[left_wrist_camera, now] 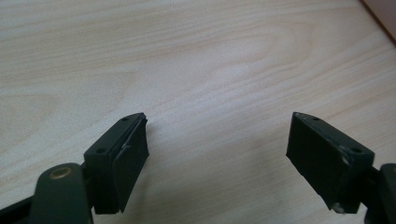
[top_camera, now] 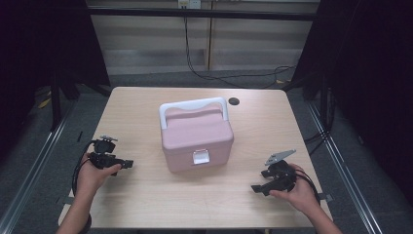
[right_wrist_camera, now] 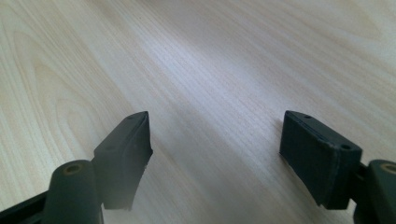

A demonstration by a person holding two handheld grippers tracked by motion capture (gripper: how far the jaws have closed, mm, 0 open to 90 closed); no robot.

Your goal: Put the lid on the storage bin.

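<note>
Grippers flank the pink box, because we mean to take it from both sides. Our left gripper and right gripper gape wide, holding nothing.

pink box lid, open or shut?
Shut. The pink box has its lid seated flush all round, white front latch down, white handle raised.

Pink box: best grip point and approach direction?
Probably the white handle, from above. It arches upright over the pink box's closed lid, leaving a gap beneath, and its top bar looks thin enough for open jaws. The box body looks too wide for either gripper.
</note>
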